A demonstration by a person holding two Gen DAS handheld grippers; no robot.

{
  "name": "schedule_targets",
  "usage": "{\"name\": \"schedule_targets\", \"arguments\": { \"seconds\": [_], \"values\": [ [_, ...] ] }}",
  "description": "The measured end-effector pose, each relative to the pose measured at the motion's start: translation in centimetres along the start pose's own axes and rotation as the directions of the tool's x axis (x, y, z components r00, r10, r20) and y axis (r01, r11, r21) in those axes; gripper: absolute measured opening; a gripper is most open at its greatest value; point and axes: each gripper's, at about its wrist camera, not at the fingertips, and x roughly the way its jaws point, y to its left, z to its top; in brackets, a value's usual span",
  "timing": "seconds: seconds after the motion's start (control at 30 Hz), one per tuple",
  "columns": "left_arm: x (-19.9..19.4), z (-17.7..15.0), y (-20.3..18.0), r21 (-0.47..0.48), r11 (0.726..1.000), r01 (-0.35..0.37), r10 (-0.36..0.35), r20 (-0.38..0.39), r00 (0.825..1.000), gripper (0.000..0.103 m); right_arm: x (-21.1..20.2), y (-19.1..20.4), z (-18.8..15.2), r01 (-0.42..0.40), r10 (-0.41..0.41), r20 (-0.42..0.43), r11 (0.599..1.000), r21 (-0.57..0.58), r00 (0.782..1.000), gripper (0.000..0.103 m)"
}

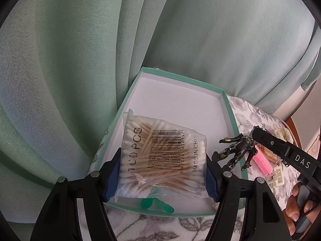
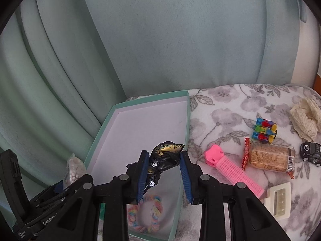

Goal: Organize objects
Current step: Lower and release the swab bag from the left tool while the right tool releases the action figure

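Shallow mint-green cardboard box with white floor (image 1: 225, 108), collecting point: clear bag of wooden cotton swabs (image 1: 162, 156) clamped in left tool (image 1: 162, 175) above its near end, glossy black-and-gold figurine (image 2: 164, 158) clamped in right tool (image 2: 163, 172) over its right rim, both presumably for deposit inside.

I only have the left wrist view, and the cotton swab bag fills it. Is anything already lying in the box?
Observer: Yes. The cotton swab bag hides it from you, but a pastel braided bracelet lies on the floor of the box.
Operator: How is the black figure gripped?
Observer: The right hand-held gripper has the figure between both blue pads, above the box.
Operator: Anything outside that I miss?
Observer: A black toy car sits on the floral cover.
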Motion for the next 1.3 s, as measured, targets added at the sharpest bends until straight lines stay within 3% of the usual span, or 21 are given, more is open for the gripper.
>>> {"name": "schedule_targets", "arguments": {
  "seconds": [0.77, 0.87, 0.97, 1.3],
  "values": [
    [3.6, 0.4, -1.4, 0.031, 0.999, -0.010, 0.013, -0.080, 0.997, 0.072, 3.2, 0.6, 0.1, -0.002, -0.005, -0.095, 0.998, -0.069, 0.995, 0.035],
    [3.1, 0.3, -1.2, 0.021, 1.000, -0.008, 0.010, -0.084, 0.996, 0.072, 2.9, 0.8, 0.1, 0.002, -0.010, -0.097, 0.997, -0.082, 0.995, 0.035],
    [2.8, 0.3, -1.1, 0.015, 1.000, -0.008, 0.009, -0.085, 0.996, 0.072, 2.9, 0.9, 0.2, 0.010, -0.017, -0.097, 0.997, -0.079, 0.995, 0.045],
    [0.5, 0.2, -0.6, -0.010, 1.000, -0.006, 0.005, -0.048, 0.999, 0.072, 1.0, 1.6, 0.2, 0.005, -0.013, -0.069, 0.994, -0.106, 0.998, 0.048]
  ]
}}
